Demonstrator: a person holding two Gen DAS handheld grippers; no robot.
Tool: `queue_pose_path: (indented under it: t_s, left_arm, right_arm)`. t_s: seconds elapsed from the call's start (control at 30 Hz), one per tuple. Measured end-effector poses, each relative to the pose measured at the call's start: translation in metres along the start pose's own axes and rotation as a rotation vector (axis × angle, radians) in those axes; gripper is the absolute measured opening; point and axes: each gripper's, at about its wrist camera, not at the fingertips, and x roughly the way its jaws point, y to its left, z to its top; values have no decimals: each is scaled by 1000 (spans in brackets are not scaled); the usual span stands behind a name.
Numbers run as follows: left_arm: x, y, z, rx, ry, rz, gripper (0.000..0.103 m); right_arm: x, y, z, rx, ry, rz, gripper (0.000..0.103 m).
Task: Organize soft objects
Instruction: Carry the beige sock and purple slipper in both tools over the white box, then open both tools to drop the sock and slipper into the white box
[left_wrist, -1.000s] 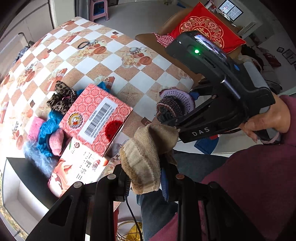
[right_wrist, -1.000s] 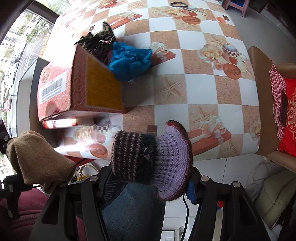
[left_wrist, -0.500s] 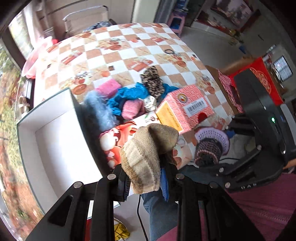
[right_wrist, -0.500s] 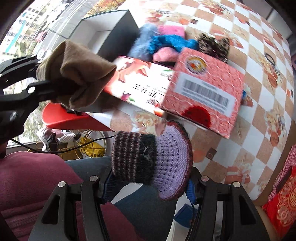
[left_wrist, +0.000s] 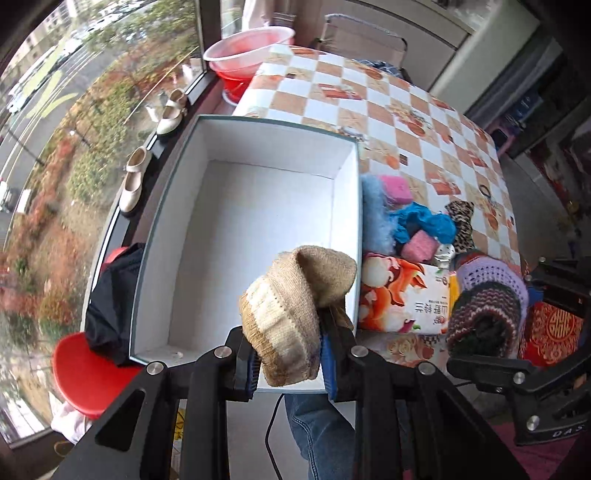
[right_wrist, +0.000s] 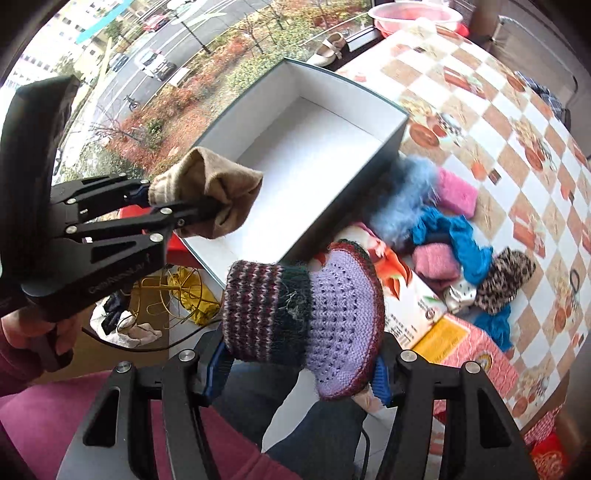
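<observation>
The left gripper has its fingers clamped on a tan knitted sock, which it holds in the air over the near edge of a large open box. The box has white inner walls and a dark outer rim, it stands at the left end of the table by the window, and its floor shows bare and white.

The right gripper has its fingers pressed on a purple knitted piece with a dark striped cuff, held in the air near the box's near right corner, above a printed carton lying flat on the table.

Just right of the box, loose on the table, lies a heap of soft things: a fluffy light blue piece touching the box wall, a pink piece beyond it, a bright blue cloth, a second pink piece and a leopard-print piece. A red patterned carton lies to the right of the printed one.
</observation>
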Motion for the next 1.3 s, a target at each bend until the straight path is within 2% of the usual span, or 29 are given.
queue_pose_path:
  t_s: [0.23, 0.57, 0.83, 1.03, 1.3]
  left_arm:
    - [4, 36, -11, -157, 7, 58, 29]
    - [19, 60, -16, -262, 36, 86, 29]
    - [34, 60, -13, -282, 70, 85, 29]
    - [37, 60, -10, -267, 71, 120, 29]
    - [40, 62, -8, -267, 77, 125, 30]
  right_arm:
    - [12, 30, 36, -78, 0, -1, 62]
    - [21, 31, 67, -49, -7, -21, 62]
    - [32, 23, 81, -19, 6, -35, 62]
    - [37, 25, 84, -25, 17, -37, 62]
    - [44, 28, 84, -37, 27, -33, 62]
